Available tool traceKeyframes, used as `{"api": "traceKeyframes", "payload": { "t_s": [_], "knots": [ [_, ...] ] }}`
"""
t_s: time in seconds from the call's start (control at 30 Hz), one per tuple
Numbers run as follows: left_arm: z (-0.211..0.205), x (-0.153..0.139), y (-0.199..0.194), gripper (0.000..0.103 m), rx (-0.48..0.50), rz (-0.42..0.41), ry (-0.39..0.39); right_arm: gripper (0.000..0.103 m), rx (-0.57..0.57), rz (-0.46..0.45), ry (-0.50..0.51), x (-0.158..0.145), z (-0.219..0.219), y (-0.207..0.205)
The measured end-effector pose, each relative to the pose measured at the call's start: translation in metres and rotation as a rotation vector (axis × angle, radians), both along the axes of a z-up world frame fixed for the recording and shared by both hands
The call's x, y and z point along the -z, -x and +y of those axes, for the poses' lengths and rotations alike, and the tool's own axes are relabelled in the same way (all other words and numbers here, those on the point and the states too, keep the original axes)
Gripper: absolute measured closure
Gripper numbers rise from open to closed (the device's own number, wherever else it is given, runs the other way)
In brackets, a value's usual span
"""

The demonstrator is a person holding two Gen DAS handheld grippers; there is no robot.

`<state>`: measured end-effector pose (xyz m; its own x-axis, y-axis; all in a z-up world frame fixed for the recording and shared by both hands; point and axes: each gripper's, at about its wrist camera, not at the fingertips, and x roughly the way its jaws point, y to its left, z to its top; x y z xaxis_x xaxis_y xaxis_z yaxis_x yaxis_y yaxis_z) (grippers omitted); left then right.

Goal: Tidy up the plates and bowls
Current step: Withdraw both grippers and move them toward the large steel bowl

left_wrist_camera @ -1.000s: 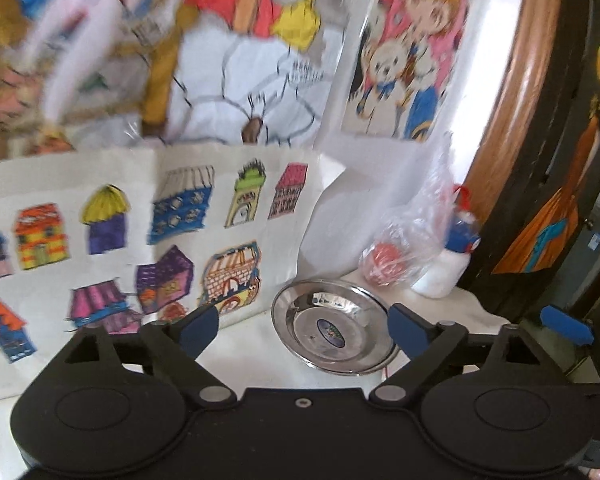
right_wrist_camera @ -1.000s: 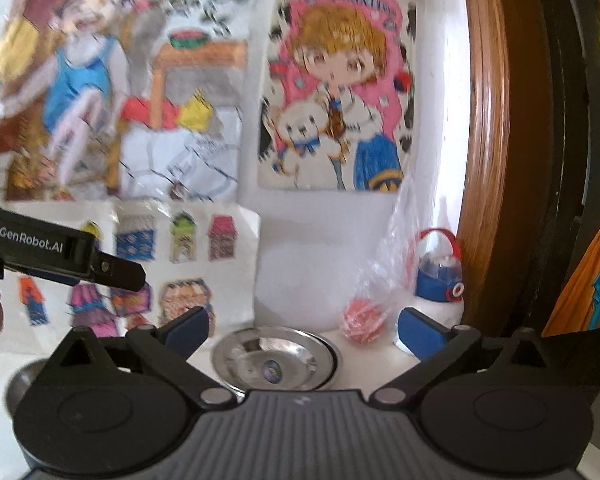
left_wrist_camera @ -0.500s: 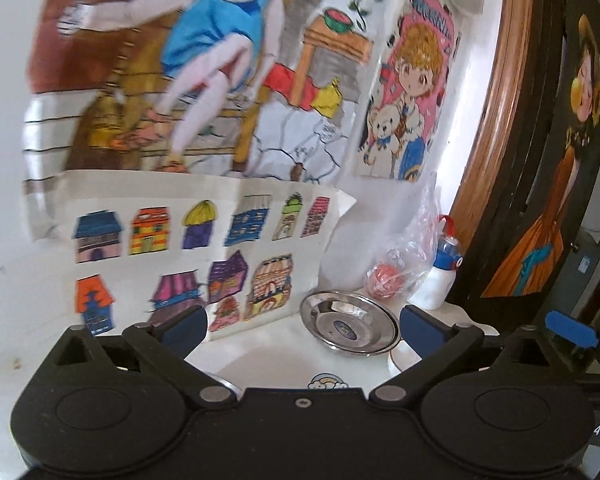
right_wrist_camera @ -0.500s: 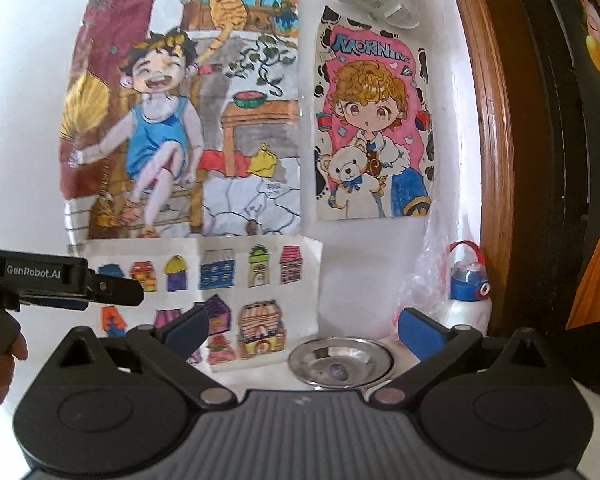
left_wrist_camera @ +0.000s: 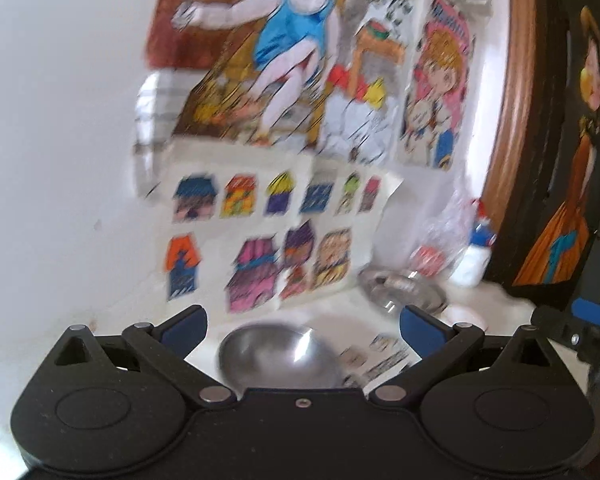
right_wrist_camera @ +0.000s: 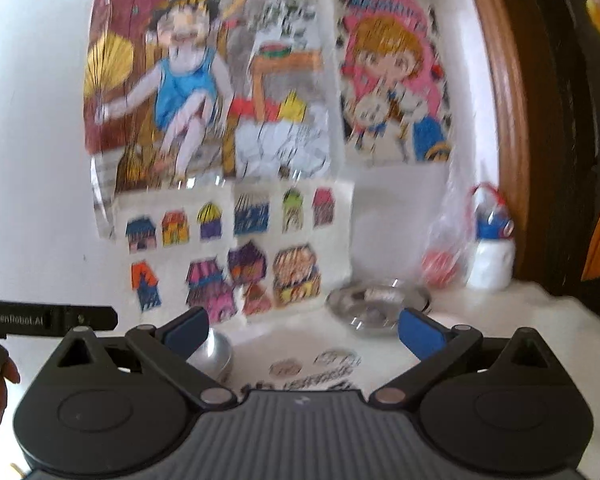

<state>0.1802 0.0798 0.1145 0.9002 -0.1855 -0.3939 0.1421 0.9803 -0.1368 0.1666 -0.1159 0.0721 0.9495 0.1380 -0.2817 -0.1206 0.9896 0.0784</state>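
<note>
**Now both grippers open, nearing a steel bowl and plate**

Seen from the left wrist camera, the left gripper [left_wrist_camera: 302, 326] has its blue-padded jaws spread as wide as they go, having just finished opening, with nothing pressed between them. A steel bowl [left_wrist_camera: 278, 354] sits on the white table [left_wrist_camera: 100, 312] just ahead, framed between the two fingers but not touched. It looks to be upside down, though motion blur makes that hard to confirm. Farther back and to the right, a shallow steel plate [left_wrist_camera: 402, 290] lies near the wall, beside a clear plastic bag [left_wrist_camera: 440, 240] and a white bottle [left_wrist_camera: 476, 256]. Children's drawings [left_wrist_camera: 292, 80] cover the wall behind.

From the right wrist camera, the right gripper [right_wrist_camera: 303, 328] is also wide open and holds nothing. The plate [right_wrist_camera: 376, 306] lies ahead, slightly right of centre, apart from the fingers. The bowl [right_wrist_camera: 212, 354] shows partly behind the left finger, and the left gripper [right_wrist_camera: 48, 318] reaches in at the left edge.

Risks from here: polished, rounded steel may slip out of the pads if they close off centre. Both tools are close together, so they could collide. A push on the plate could knock it into the bag and bottle.
</note>
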Motion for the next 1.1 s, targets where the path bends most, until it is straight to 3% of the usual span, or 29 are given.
{"api": "traceKeyframes", "payload": {
  "t_s": [0.33, 0.63, 0.83, 1.1],
  "knots": [
    [0.053, 0.05, -0.026, 0.001, -0.049, 0.16, -0.072, 0.0, -0.029, 0.235, -0.066, 0.042, 0.055, -0.061],
    [0.076, 0.073, -0.072, 0.001, -0.068, 0.242, 0.038, 0.0, 0.024, 0.307, -0.112, 0.067, 0.075, -0.105],
    [0.067, 0.081, -0.098, 0.001, -0.045, 0.267, 0.057, 0.013, 0.02, 0.352, -0.127, 0.08, 0.079, -0.118],
    [0.052, 0.089, -0.109, 0.006, -0.026, 0.264, 0.011, 0.029, 0.017, 0.367, -0.157, 0.089, 0.079, -0.122]
  ]
}}
